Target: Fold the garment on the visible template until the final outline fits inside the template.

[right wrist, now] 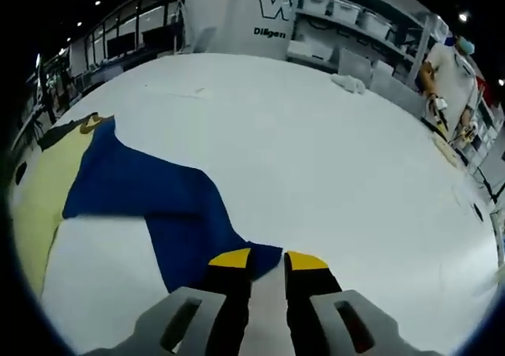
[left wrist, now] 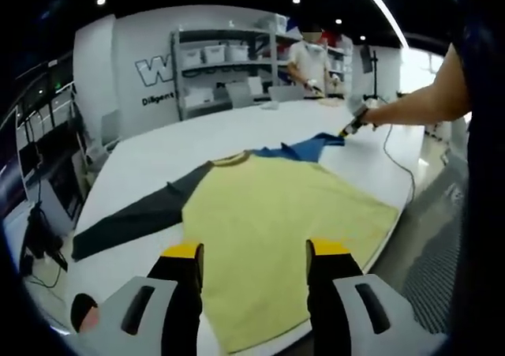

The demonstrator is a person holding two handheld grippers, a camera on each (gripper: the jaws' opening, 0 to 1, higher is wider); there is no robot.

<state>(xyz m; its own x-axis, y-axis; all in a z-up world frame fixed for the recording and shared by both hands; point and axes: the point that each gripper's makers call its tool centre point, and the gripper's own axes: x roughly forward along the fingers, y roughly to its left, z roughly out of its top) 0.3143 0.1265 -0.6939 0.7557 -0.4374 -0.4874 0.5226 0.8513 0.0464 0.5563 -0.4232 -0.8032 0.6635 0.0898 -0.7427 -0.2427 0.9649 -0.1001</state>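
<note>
Right hand-held gripper [right wrist: 267, 261] pinches blue sleeve [right wrist: 166, 198]; left view shows black sleeve [left wrist: 134, 218].

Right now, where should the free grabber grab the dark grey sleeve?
Best guess: pinch the dark grey sleeve at its far cuff end, coming in from the table's edge side. It lies flat and stretched away from the yellow body, so the tip is free. The left gripper looks open; the right gripper holds the blue sleeve.

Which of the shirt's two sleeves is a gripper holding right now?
The blue sleeve: the right gripper is pinching its end. The dark grey sleeve lies flat on the white table, untouched.
</note>
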